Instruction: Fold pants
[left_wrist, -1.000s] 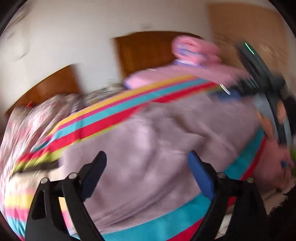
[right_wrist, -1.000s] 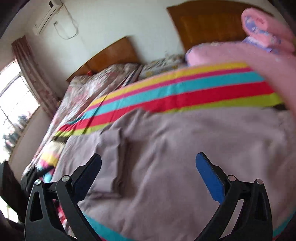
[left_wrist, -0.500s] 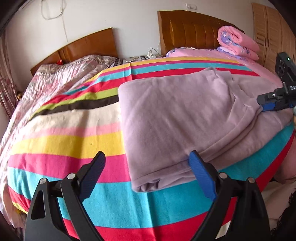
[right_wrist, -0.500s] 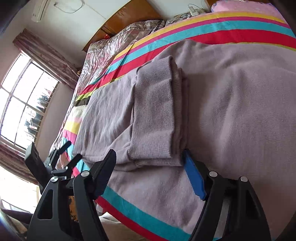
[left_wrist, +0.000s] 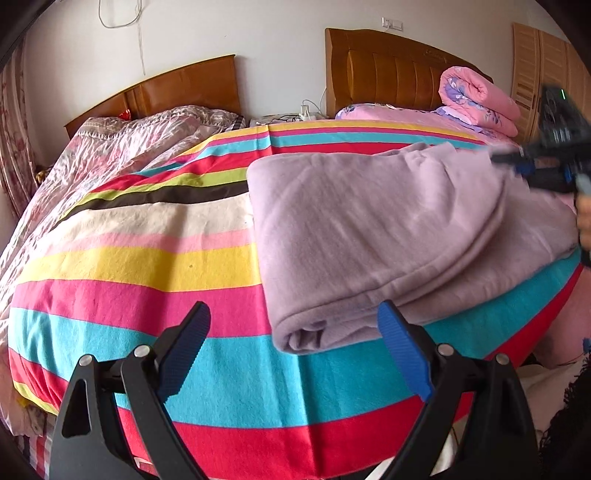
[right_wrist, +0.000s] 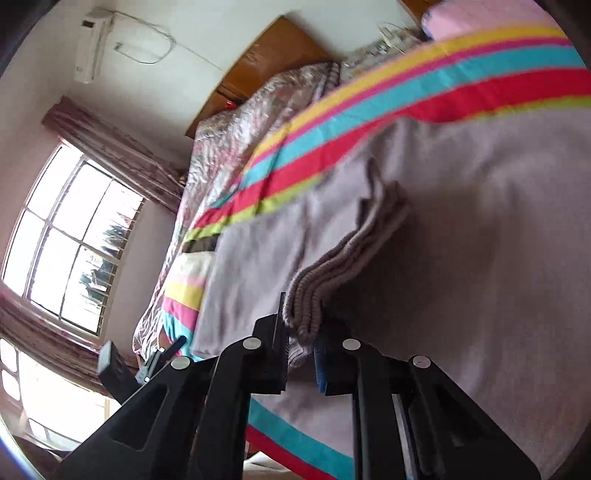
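Observation:
Lilac fleece pants (left_wrist: 369, 229) lie folded over on a striped bedspread (left_wrist: 147, 258); they also fill the right wrist view (right_wrist: 461, 221). My left gripper (left_wrist: 291, 350) is open and empty, just off the near folded corner of the pants. My right gripper (right_wrist: 301, 332) is shut on the ribbed cuff ends (right_wrist: 332, 266) of the pants and lifts them a little. It also shows at the right edge of the left wrist view (left_wrist: 532, 170), at the pants' far right side.
The bed has two wooden headboards (left_wrist: 388, 66) at the far wall. A rolled pink quilt (left_wrist: 476, 96) lies at the back right and a floral quilt (left_wrist: 122, 147) on the left. A window (right_wrist: 70, 240) is beyond the bed's left side.
My right gripper has closed on the ribbed cuffs and tilted. My left gripper has drawn back from over the pants to the near folded corner and stays open.

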